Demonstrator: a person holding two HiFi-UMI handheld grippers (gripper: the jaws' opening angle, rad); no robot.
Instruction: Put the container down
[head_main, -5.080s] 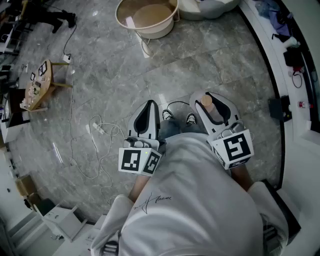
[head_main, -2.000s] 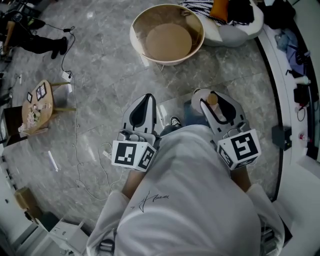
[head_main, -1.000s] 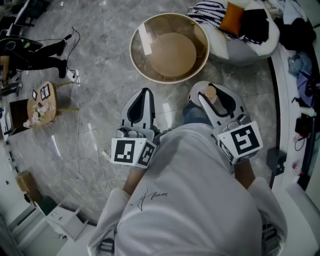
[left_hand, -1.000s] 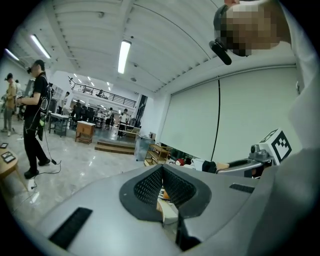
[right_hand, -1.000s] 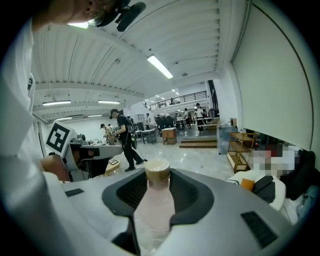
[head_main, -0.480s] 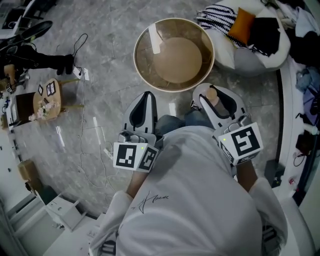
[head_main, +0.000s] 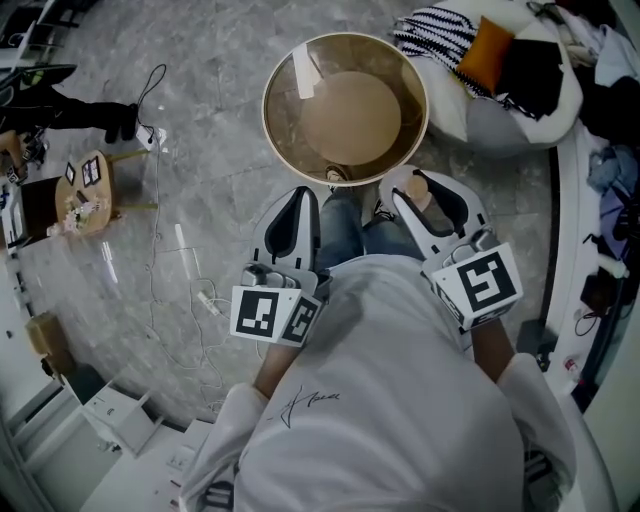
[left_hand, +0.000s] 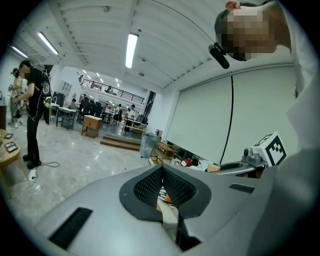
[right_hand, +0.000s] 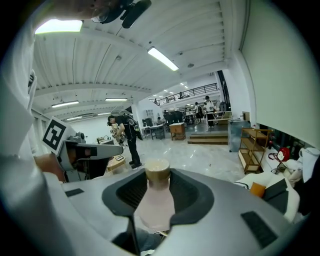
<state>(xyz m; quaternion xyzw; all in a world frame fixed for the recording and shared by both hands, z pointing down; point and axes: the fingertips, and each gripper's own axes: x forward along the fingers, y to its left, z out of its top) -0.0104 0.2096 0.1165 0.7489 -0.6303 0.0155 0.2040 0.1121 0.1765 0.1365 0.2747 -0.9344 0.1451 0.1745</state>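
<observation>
A grey marble floor fills the head view, and the wide, round tan basin, which sat at the top edge of the view five seconds ago, now lies just ahead of the person's shoes. The person has walked up to it. The white beanbag heaped with clothes has come fully into view at the upper right, just beside the basin. At the left, a small wooden stool and a loose cable lie well apart from the basin.

Both tools have kept their pose throughout the walk, held out in front of the person's white shirt. The left tool is clenched on nothing; its own view shows the tips pressed together with only the room visible beyond them. The right tool still grips the container, a small pale-pink bottle with a tan cap, upright between the dark pads in the right gripper view, with the cap just clear of the tips.

The container is therefore still in the air, near the basin's closest rim. The approach looks complete; lowering the bottle and letting go of it remain, and whether it goes into the basin or onto the floor cannot be told.
</observation>
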